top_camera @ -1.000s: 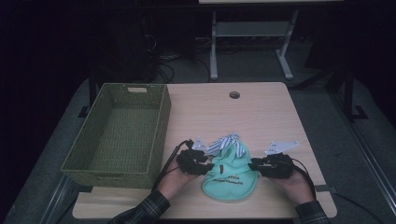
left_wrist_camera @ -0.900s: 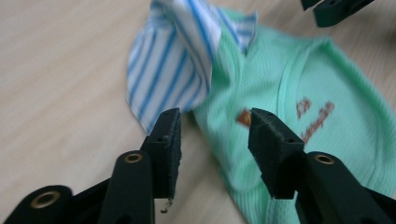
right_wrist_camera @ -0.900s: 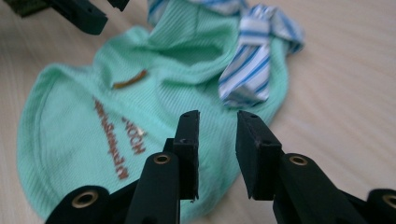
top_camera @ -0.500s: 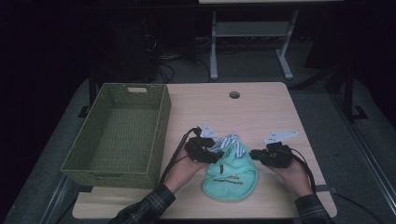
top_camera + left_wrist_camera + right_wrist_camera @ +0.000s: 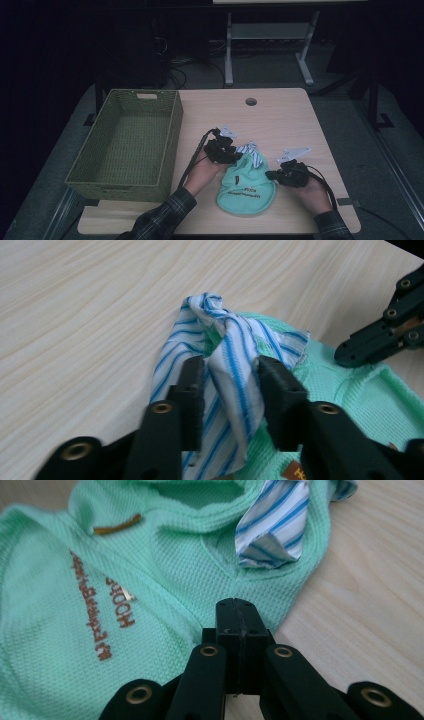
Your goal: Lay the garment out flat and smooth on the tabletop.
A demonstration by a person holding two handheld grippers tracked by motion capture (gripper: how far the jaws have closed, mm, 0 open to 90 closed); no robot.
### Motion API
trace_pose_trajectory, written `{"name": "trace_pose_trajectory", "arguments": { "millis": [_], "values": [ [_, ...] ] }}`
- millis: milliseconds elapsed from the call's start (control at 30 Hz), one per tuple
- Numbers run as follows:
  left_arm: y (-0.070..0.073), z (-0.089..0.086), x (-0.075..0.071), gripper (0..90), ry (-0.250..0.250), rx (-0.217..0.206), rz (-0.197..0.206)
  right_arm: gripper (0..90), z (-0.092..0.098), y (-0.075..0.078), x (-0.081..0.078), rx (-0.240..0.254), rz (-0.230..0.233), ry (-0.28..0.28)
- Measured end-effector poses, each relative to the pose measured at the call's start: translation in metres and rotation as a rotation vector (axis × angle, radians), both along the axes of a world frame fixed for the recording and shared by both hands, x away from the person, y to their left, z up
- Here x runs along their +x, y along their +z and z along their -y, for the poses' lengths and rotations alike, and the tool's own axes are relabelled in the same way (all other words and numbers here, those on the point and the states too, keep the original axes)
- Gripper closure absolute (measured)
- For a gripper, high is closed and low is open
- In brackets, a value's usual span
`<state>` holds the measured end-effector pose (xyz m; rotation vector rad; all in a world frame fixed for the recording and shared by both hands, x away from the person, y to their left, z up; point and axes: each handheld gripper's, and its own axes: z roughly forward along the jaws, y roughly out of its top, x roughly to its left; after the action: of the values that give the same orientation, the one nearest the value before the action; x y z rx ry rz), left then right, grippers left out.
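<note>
Under right gripper [image 5: 237, 615], clenched jaws hide garment [image 5: 246, 187] edge; left gripper [image 5: 230, 385] closing on striped cloth [image 5: 235, 370]; basket [image 5: 172, 135] at 9 o'clock.

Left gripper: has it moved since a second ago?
Yes. In the high view the left gripper has gone up the picture, away from the table's near edge and toward the cable hole, with the striped cloth between its closing jaws.

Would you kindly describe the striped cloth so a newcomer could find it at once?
On the wooden table, right of the green basket, lies a mint garment. The striped cloth sits bunched at its far end, between the left tool's pads: white with blue stripes.
</note>
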<state>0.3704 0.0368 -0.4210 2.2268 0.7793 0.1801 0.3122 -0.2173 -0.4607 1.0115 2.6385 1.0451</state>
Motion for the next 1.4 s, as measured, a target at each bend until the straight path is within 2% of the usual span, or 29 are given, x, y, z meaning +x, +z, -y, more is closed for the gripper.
{"name": "trace_pose_trajectory", "arguments": {
  "millis": [67, 133, 233, 367, 400, 500, 567, 767, 833, 867, 900, 967, 1067, 1167, 1400],
  "values": [
    [-0.001, 0.001, 0.003, 77.0, 0.001, 0.007, 0.008, 90.0, -0.002, -0.003, 0.000, -0.016, -0.002, 0.008],
    [-0.001, 0.001, 0.006, 82.4, -0.002, 0.025, 0.020, 90.0, -0.002, -0.004, 0.000, -0.016, -0.003, 0.012],
    [0.002, -0.003, 0.014, 83.4, 0.021, 0.039, 0.047, 90.0, -0.002, -0.004, 0.000, -0.020, 0.005, 0.020],
    [-0.001, -0.011, 0.026, 83.8, 0.069, 0.044, 0.055, 90.0, -0.002, -0.004, 0.000, -0.022, 0.007, 0.025],
    [-0.003, -0.014, 0.031, 83.8, 0.078, 0.056, 0.060, 90.0, -0.002, -0.003, 0.000, -0.025, 0.005, 0.021],
    [-0.013, -0.020, 0.043, 83.9, 0.110, 0.068, 0.048, 90.0, -0.003, -0.003, 0.000, -0.025, 0.008, 0.019],
    [-0.019, -0.023, 0.050, 83.9, 0.112, 0.083, 0.035, 90.0, -0.003, -0.004, 0.000, -0.029, 0.013, 0.019],
    [-0.037, -0.020, 0.057, 83.8, 0.121, 0.116, 0.017, 90.0, -0.005, -0.004, 0.000, -0.023, 0.017, 0.021],
    [-0.038, -0.019, 0.057, 82.4, 0.120, 0.111, 0.012, 90.0, -0.005, -0.004, 0.000, -0.023, 0.017, 0.021],
    [-0.036, -0.020, 0.056, 79.3, 0.123, 0.112, 0.012, 90.0, -0.005, -0.004, 0.000, -0.024, 0.017, 0.021],
    [-0.034, -0.021, 0.055, 72.5, 0.122, 0.111, 0.015, 90.0, -0.005, -0.004, 0.000, -0.026, 0.017, 0.020],
    [-0.026, -0.023, 0.051, 63.5, 0.125, 0.092, 0.021, 90.0, -0.004, -0.003, 0.000, -0.027, 0.021, 0.018],
    [-0.014, -0.027, 0.037, 61.0, 0.105, 0.066, 0.021, 89.9, -0.002, 0.001, 0.001, 0.010, 0.029, 0.004],
    [-0.008, -0.029, 0.019, 66.3, 0.070, 0.045, 0.017, 89.9, 0.002, 0.007, 0.003, 0.037, 0.049, -0.020],
    [-0.004, -0.032, -0.020, 84.2, -0.015, 0.038, 0.023, 90.0, 0.004, 0.019, 0.011, 0.064, 0.081, -0.044]
  ]
}}
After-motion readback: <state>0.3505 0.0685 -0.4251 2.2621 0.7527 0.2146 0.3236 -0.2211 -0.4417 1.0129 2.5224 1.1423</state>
